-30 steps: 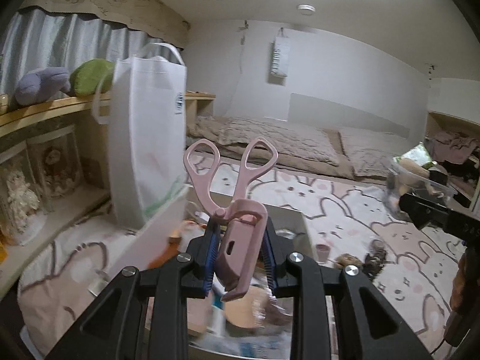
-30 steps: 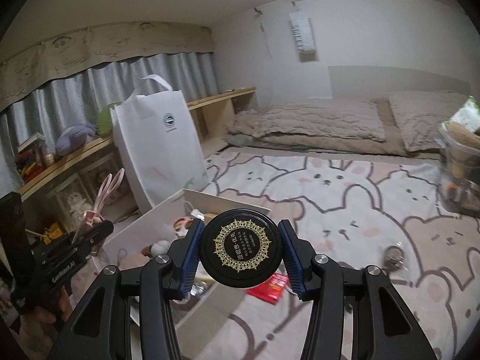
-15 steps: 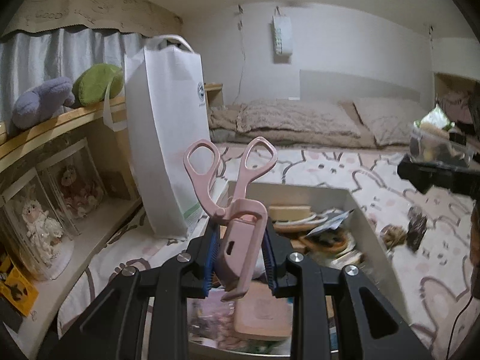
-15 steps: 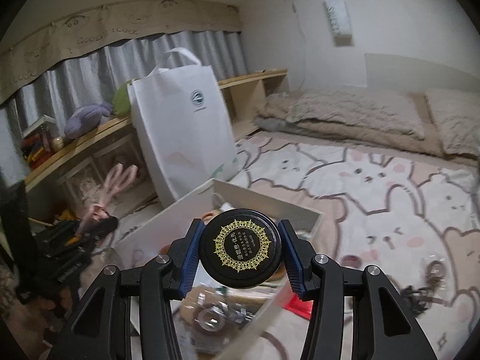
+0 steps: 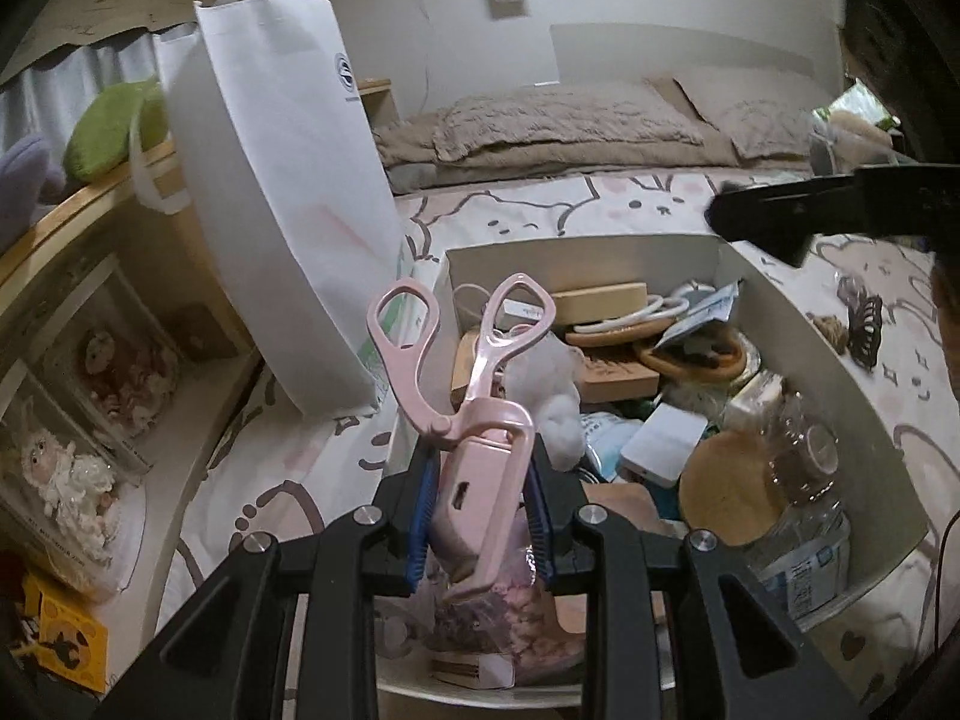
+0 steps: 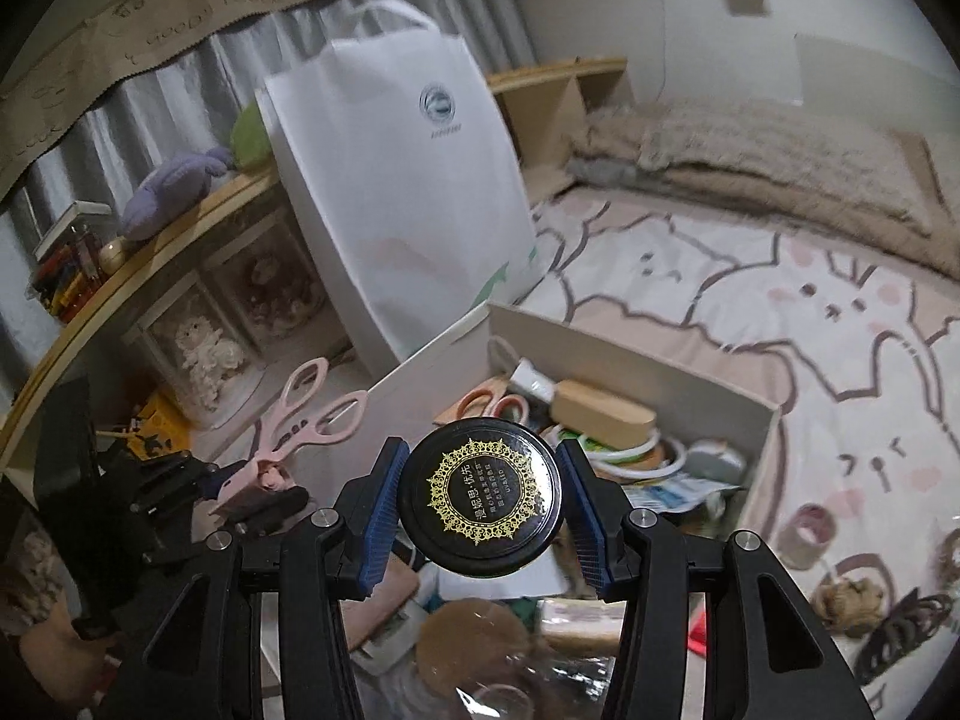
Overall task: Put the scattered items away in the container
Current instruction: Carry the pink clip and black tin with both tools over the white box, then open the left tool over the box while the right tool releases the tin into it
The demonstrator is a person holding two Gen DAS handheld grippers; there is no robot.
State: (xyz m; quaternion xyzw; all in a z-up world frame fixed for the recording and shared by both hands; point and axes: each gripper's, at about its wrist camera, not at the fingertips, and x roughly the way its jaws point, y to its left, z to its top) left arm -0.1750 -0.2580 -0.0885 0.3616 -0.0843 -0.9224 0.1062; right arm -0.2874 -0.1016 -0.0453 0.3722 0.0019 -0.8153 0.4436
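I have the left gripper (image 5: 480,516) clamped on the pink scissors (image 5: 474,396) and the right gripper (image 6: 483,510) on a black tin (image 6: 483,495), both over the white box (image 5: 840,372); next, release them inside.

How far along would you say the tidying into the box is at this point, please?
Well along: the white box already holds many items. In hand: the left gripper is shut on pink scissors, the right gripper on a black round tin, both above the box. Left: a black hair claw and small bits on the blanket.
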